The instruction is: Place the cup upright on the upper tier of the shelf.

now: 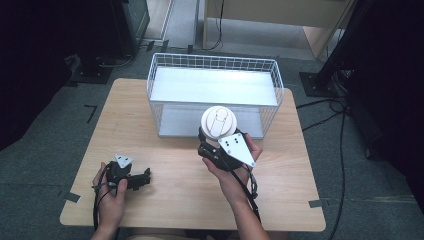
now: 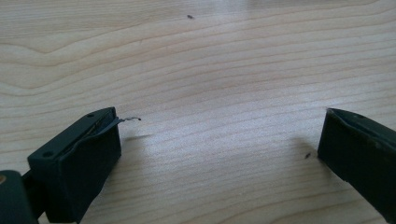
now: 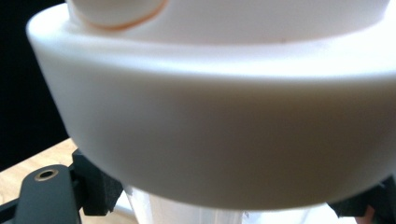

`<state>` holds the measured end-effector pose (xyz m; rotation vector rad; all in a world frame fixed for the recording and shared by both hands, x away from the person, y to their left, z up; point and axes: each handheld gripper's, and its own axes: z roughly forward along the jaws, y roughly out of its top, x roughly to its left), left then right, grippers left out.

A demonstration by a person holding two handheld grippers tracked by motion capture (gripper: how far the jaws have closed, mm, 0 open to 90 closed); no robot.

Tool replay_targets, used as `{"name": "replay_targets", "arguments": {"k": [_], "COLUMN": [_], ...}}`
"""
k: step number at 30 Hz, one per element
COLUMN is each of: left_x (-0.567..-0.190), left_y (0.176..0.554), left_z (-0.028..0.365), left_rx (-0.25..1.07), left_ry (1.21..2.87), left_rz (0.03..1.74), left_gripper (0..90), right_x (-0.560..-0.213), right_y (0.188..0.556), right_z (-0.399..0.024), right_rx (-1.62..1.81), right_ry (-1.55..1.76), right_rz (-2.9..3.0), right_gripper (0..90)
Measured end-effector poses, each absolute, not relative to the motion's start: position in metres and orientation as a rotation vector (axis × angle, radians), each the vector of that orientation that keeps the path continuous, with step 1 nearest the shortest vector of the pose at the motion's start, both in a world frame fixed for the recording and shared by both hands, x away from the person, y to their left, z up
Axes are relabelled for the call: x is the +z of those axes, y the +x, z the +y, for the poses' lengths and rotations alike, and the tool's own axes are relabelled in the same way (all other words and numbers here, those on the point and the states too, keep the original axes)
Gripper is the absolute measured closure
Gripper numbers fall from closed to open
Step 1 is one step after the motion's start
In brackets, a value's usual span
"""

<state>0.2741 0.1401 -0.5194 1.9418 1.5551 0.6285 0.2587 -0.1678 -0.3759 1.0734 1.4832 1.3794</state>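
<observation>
One white round-lidded cup (image 1: pixel 218 123), smooth plastic, clear body clamped between right gripper (image 1: pixel 210 145) jaws; left gripper (image 1: pixel 142 177) jaws apart, empty.

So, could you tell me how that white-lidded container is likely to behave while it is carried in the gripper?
The container is probably stiff: its wide white lid looks like moulded plastic. It may be top-heavy, since the right gripper clamps the narrower clear body under the lid. That smooth body could slip, though the lid's overhang would likely catch on the jaws.
</observation>
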Motion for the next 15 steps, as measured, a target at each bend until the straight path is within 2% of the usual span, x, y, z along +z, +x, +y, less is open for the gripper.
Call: {"name": "replay_targets", "arguments": {"k": [15], "left_x": [-0.520], "left_y": [0.274], "left_z": [0.140], "left_rx": [0.627], "left_ry": [1.941], "left_rz": [1.556], "left_gripper": [0.0], "right_x": [-0.335], "right_y": [0.279], "right_z": [-0.165], "right_rx": [1.375], "right_ry": [0.998], "right_rz": [1.412], "right_gripper": [16.5]}}
